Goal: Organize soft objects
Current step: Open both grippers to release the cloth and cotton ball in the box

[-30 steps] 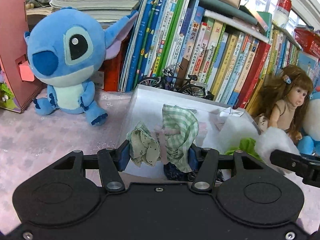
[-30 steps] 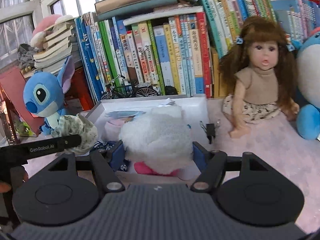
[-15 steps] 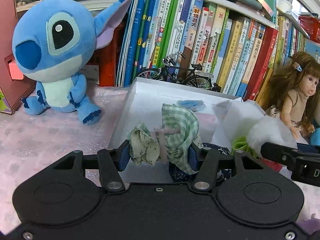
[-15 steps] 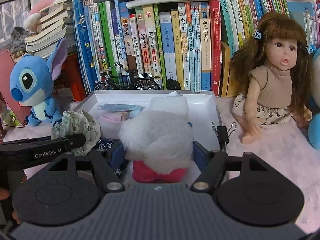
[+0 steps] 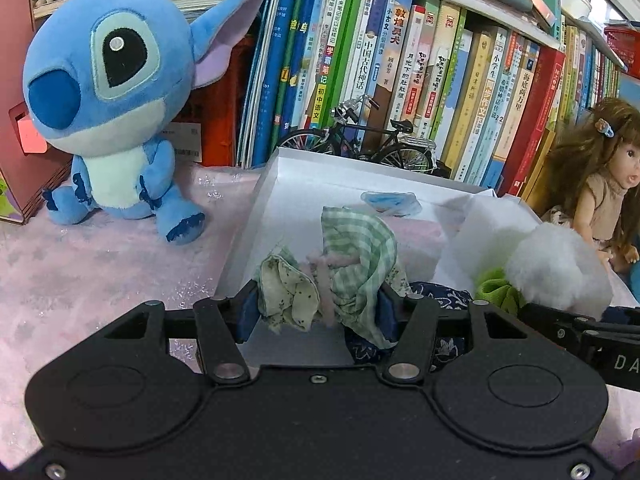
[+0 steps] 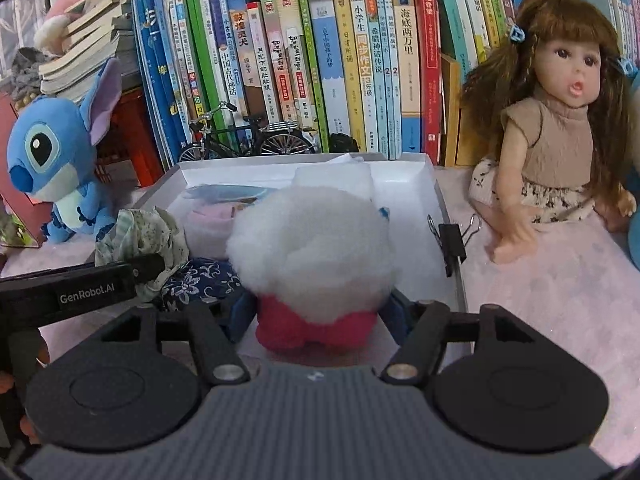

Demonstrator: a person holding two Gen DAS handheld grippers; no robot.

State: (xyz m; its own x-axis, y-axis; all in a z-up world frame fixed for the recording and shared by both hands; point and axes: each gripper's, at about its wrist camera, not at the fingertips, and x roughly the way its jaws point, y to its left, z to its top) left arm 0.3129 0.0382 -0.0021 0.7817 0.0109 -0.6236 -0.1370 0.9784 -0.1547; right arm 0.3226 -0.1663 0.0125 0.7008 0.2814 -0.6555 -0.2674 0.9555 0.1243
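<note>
My left gripper (image 5: 316, 304) holds a cloth bundle (image 5: 352, 256) of green check and pale floral fabric tied with pink yarn. Its jaws are opening, and the pads still touch the bundle. It hangs over the near left end of the white box (image 5: 288, 184). My right gripper (image 6: 320, 312) is shut on a white fluffy ball (image 6: 312, 240) with a red base, low over the near middle of the white box (image 6: 404, 184). In the right wrist view the left gripper's finger (image 6: 92, 284) and the cloth bundle (image 6: 140, 236) sit just to the left.
In the box lie a dark blue floral cloth (image 5: 440, 300), a green cloth (image 5: 494, 290), white tissue and a pale blue item (image 5: 390, 202). A blue plush (image 5: 112, 108) sits left and a doll (image 6: 560, 128) right. A model bicycle (image 5: 360, 144) and books stand behind. A binder clip (image 6: 452, 244) grips the box rim.
Both grippers have come forward and down over the near end of the box, each with its soft object still between the fingers. The box and shelf look closer.
</note>
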